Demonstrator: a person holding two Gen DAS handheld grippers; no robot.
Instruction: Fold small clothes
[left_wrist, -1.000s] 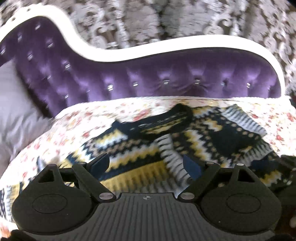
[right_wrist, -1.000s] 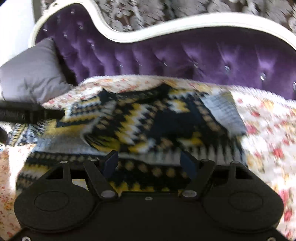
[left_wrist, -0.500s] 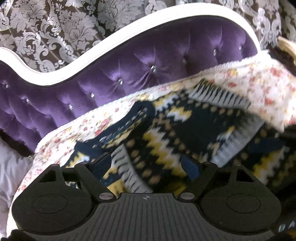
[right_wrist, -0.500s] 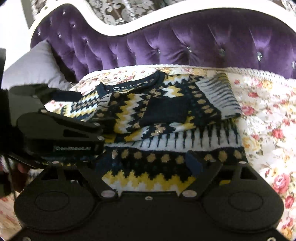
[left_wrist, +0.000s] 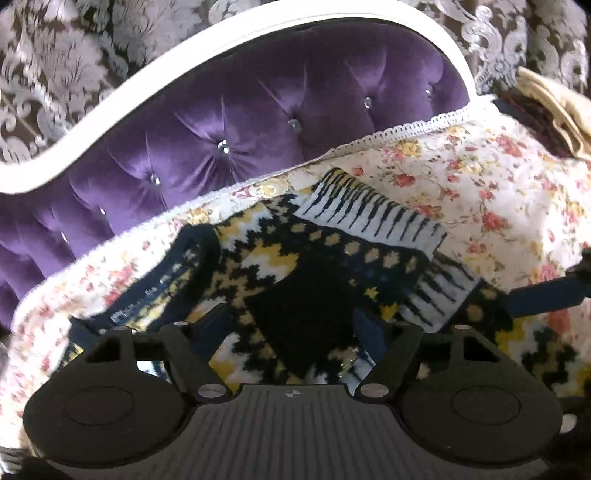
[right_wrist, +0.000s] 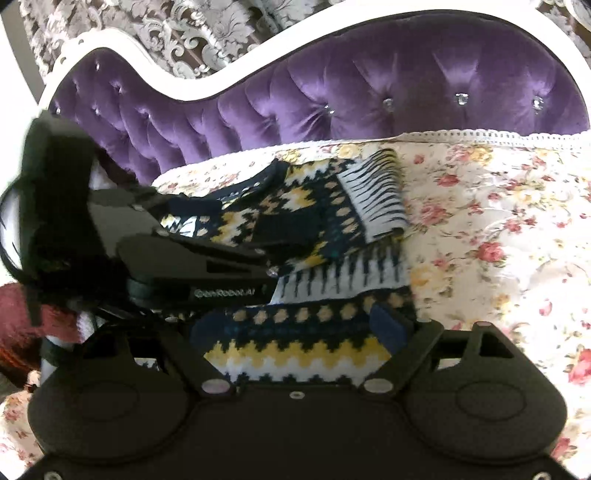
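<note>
A navy, yellow and white patterned sweater (left_wrist: 303, 295) lies partly folded on a floral cover (left_wrist: 480, 184). Its striped cuff (left_wrist: 369, 218) is laid across the chest. My left gripper (left_wrist: 295, 328) hangs low over the sweater's middle. Its jaws are closing with knit fabric between them, and the pads do not visibly press. The right wrist view shows the same sweater (right_wrist: 303, 221) and cuff (right_wrist: 376, 199). There my right gripper (right_wrist: 295, 328) stands open over the yellow zigzag hem. The left gripper (right_wrist: 267, 264) reaches in from the left. One blue finger (left_wrist: 539, 299) of the right gripper shows at the right edge.
A purple tufted backrest (right_wrist: 406, 96) with a white frame rises behind the floral cover (right_wrist: 498, 221). Patterned wallpaper lies beyond it. A beige object (left_wrist: 546, 99) sits past the cover's far right corner. A red sleeve (right_wrist: 18, 314) shows at the left.
My left gripper swung right across the sweater, sank closer to it, and its jaws narrowed. My right gripper's jaws widened, and the left gripper came into its view.
</note>
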